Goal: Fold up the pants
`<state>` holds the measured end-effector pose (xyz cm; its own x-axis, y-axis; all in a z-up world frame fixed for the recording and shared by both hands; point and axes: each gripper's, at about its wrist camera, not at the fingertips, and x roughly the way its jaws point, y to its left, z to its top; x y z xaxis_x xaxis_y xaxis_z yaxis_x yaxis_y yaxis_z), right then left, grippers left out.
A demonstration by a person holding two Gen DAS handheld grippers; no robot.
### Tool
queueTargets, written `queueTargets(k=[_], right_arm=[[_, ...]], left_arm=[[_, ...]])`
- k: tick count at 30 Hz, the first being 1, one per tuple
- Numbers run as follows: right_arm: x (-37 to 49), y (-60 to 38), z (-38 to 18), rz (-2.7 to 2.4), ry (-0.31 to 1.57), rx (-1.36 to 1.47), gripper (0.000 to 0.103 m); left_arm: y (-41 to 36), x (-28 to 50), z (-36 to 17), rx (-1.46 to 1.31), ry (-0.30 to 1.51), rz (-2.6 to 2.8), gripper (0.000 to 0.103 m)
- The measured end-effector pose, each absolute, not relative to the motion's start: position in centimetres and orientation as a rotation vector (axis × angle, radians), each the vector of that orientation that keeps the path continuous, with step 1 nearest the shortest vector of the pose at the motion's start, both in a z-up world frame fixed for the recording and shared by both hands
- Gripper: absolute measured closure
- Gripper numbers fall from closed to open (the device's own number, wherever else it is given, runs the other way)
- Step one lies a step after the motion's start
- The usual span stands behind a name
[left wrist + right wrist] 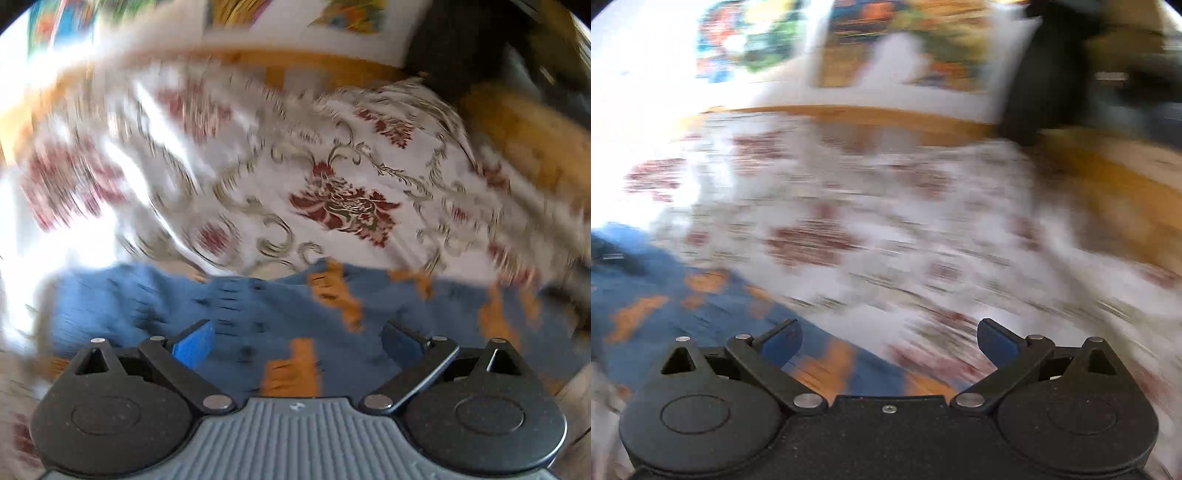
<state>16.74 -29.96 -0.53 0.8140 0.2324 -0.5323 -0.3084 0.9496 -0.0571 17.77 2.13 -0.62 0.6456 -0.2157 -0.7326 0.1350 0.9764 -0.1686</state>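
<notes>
Left wrist view: left hand-held gripper (297, 341) held its jaws wide apart, empty, above the pants (258, 317)
Pants: blue with orange patches, lay on the floral tablecloth (343, 177) covering the tabletop
Right wrist view: right hand-held gripper (889, 341) also spread wide, gripping nothing, over the pants' edge
Sharpness: both views motion-blurred

Cloth on cloth, plastic above — both views blurred.
Pants (258, 314): blue matt fabric, orange patches. Tablecloth (343, 177): pale cloth, slight sheen, red floral print. Left gripper (297, 341) and right gripper (889, 341): matt black grainy plastic — shiny metal rivets, blue pads (194, 347).
</notes>
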Motion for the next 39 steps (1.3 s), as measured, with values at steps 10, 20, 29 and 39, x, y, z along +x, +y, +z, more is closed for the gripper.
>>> queueTargets(k=[10,20,29,39], right_arm=[[31.2,-23.1,-1.0,0.871,0.732,-0.056,0.049],[32.0,-16.4,-4.7,1.02,0.842,-0.173,0.074],[31.7,-15.5,-5.0,1.036,0.839,-0.204,0.096],[30.3,-15.4,-4.5,1.093,0.844,-0.196,0.1]], left_arm=[[6.0,25.1,-6.6,-0.469,1.126,0.052,0.059],[5.5,22.0,-7.2,-0.383,0.985,0.012,0.061],[6.9,23.3,-6.5,-0.642,1.011,-0.031,0.023],[8.6,26.3,-7.4,-0.844,1.179,0.258,0.086]])
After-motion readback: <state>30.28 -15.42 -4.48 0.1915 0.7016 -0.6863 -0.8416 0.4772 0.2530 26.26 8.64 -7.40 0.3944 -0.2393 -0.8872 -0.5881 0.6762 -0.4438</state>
